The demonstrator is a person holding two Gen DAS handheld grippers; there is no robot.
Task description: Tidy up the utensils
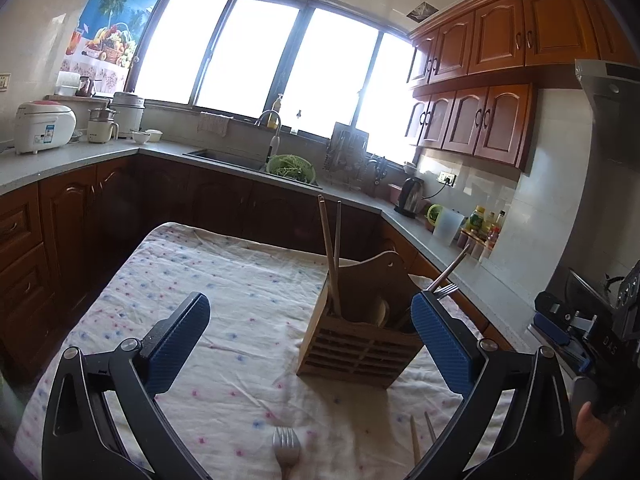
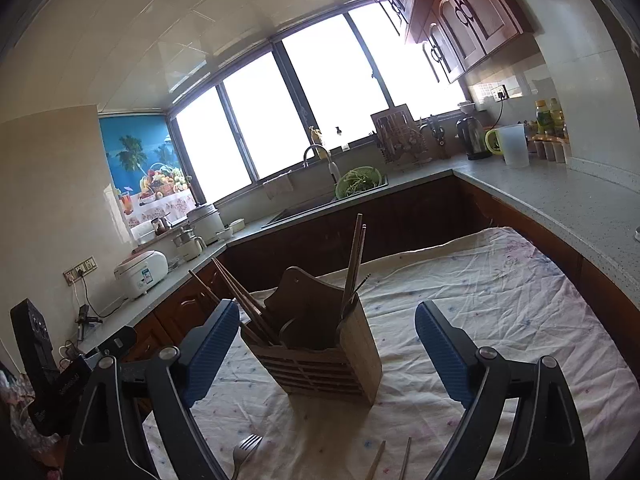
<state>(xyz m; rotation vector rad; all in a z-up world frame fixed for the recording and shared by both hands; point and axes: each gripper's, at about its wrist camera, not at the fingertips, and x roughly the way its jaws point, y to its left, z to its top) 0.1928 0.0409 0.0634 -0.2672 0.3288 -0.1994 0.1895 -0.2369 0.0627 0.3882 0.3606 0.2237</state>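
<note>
A wooden utensil holder stands on the cloth-covered table. Chopsticks and a fork stick out of it. A metal fork and a pair of chopsticks lie on the cloth just in front of the holder. My left gripper is open and empty above the table, the holder near its right finger. My right gripper is open and empty, with the holder between its fingers' line of sight. The right gripper's body also shows in the left wrist view.
Grey countertops run around the table on three sides, with a sink, a green colander, a rice cooker, a kettle and bottles. Wooden cabinets stand below and above.
</note>
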